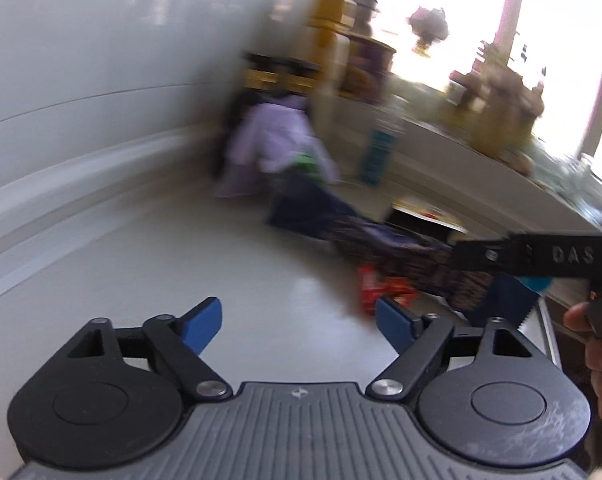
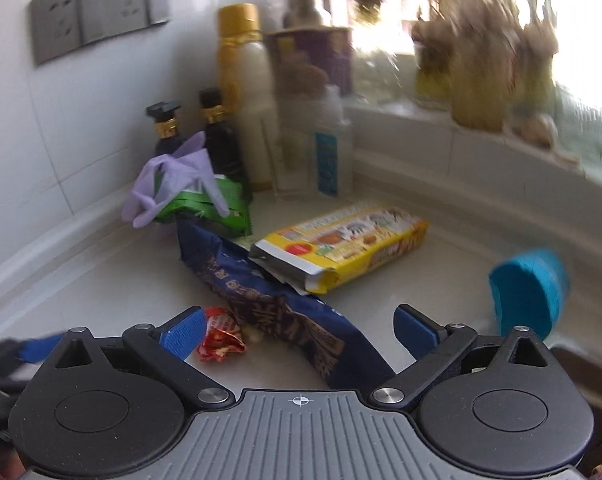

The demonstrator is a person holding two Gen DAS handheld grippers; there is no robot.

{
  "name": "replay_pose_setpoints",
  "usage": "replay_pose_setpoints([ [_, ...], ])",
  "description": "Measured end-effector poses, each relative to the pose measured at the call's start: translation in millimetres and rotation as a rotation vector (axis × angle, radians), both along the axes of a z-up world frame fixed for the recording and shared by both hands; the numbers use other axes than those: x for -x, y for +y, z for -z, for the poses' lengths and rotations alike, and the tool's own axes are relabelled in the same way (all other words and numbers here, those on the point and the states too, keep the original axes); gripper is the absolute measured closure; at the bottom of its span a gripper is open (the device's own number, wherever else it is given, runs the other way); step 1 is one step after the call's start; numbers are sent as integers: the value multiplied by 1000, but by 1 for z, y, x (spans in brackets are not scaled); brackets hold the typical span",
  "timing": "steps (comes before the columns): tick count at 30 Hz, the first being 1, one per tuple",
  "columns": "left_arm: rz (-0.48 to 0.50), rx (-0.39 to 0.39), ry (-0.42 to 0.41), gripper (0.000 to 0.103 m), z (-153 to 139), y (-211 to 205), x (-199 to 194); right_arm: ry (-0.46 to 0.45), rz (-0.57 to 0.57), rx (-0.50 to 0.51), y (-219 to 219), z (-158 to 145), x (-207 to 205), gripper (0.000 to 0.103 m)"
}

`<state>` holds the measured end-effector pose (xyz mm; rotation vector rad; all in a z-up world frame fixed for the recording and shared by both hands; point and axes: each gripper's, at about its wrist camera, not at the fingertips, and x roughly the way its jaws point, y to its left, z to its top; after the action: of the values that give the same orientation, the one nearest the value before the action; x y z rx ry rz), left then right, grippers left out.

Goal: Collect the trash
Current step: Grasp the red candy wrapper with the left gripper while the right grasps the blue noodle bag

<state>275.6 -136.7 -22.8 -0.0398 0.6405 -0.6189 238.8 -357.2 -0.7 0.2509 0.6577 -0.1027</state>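
Note:
On a white counter (image 2: 101,280) lies trash: a long dark blue wrapper (image 2: 277,300), a yellow snack box (image 2: 353,248), a small red crumpled wrapper (image 2: 221,334), a green packet (image 2: 205,208) and a crumpled purple glove (image 2: 173,180). My right gripper (image 2: 297,334) is open, low over the counter, its jaws standing either side of the blue wrapper's near end. My left gripper (image 1: 299,326) is open and empty over bare counter, left of the red wrapper (image 1: 385,292) and blue wrapper (image 1: 341,216). The left wrist view is blurred.
Dark bottles (image 2: 217,136), a gold-capped bottle (image 2: 245,92), jars and a clear bottle (image 2: 321,144) stand in the back corner. A blue cup (image 2: 529,292) lies at right. Plants (image 2: 481,68) line the window sill. Wall sockets (image 2: 97,12) sit upper left.

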Motion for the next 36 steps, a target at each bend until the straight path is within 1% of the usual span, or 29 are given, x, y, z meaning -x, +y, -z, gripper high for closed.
replay_pose_setpoints([
  [1,21,0,-3,26,1,-7,-1,-3,3,-21,-3,1,0,4],
  [2,43,6,-2,30,1,-14,-2,-7,6,-37,-6,2,1,6],
  [4,79,28,8,34,3,-23,-5,-10,10,-65,-9,3,1,9],
  [6,110,41,22,39,5,-30,-8,-8,18,-82,-11,5,0,18],
  [7,122,42,31,42,7,-34,-10,-2,28,-91,-13,7,-1,21],
  [8,132,42,39,46,9,-37,-12,5,38,-101,-15,9,-1,26],
  [9,138,42,48,49,10,-39,-14,13,48,-112,-17,11,-3,31],
  [10,140,43,56,53,11,-41,-16,19,56,-123,-19,14,-4,34],
  [11,139,43,64,58,12,-42,-17,24,62,-135,-20,16,-5,41],
  [12,133,43,70,60,12,-43,-17,30,67,-147,-21,18,-6,52],
  [13,127,45,76,68,13,-43,-17,37,68,-158,-22,20,-7,57],
  [14,119,48,81,75,13,-42,-17,44,64,-170,-22,22,-8,66],
  [15,109,53,83,77,12,-42,-17,47,52,-184,-22,23,-8,70],
  [16,98,59,82,81,12,-40,-17,50,37,-195,-21,23,-8,72],
  [17,88,61,84,93,11,-37,-16,52,20,-205,-19,23,-8,78],
  [18,74,53,92,99,11,-36,-17,52,-2,-214,-18,22,-8,79],
  [21,11,26,125,99,12,-22,-19,58,-67,-226,-13,21,-8,80],
  [26,-71,43,154,101,12,11,-17,67,-224,-320,-4,18,-8,82],
  [28,-97,49,172,101,11,23,-17,59,-266,-315,1,13,-5,81],
  [30,-112,51,182,101,10,31,-16,57,-277,-291,5,10,-6,77],
  [31,-116,50,183,101,9,34,-15,58,-279,-283,7,9,-6,77],
  [32,-116,51,179,99,9,36,-15,64,-274,-282,8,10,-8,72],
  [33,-114,56,172,95,8,37,-14,64,-266,-285,7,11,-9,67],
  [35,-111,66,151,79,8,38,-13,56,-251,-290,7,14,-11,65],
  [36,-108,70,138,77,9,38,-13,55,-247,-291,6,15,-12,65],
])
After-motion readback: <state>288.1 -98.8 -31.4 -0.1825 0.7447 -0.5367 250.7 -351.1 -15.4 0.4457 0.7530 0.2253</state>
